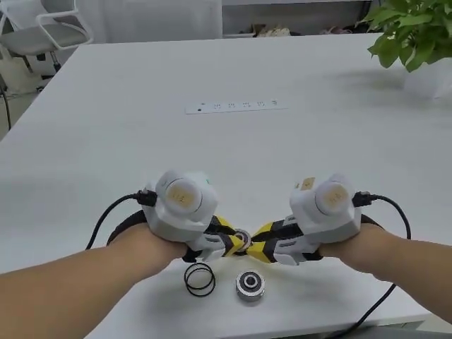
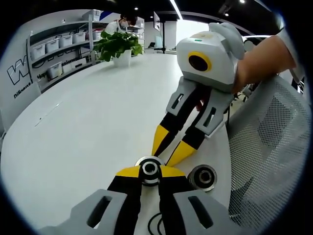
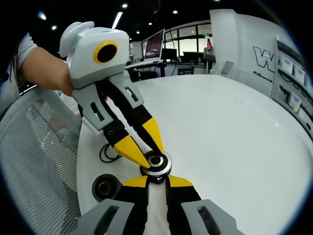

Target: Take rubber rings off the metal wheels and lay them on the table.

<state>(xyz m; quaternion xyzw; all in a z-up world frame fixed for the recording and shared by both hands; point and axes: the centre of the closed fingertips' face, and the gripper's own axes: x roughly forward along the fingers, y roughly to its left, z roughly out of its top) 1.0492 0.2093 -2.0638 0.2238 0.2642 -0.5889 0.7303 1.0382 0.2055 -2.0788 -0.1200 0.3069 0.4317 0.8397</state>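
Observation:
A small metal wheel (image 1: 242,238) with a black rubber ring is held just above the white table (image 1: 233,155), between both grippers. My left gripper (image 1: 232,240) is shut on the wheel (image 2: 149,169) from the left. My right gripper (image 1: 254,245) meets it from the right, its yellow tips pinched on the wheel's black rim (image 3: 156,177). A second metal wheel (image 1: 250,284) lies flat on the table in front of them. Loose black rubber rings (image 1: 200,279) lie to the left of that wheel.
The table's near edge runs just below the loose wheel and rings. A white power strip (image 1: 236,106) lies mid-table, and a potted plant (image 1: 413,32) stands at the far right. A mesh chair back (image 2: 274,147) is close behind the near edge.

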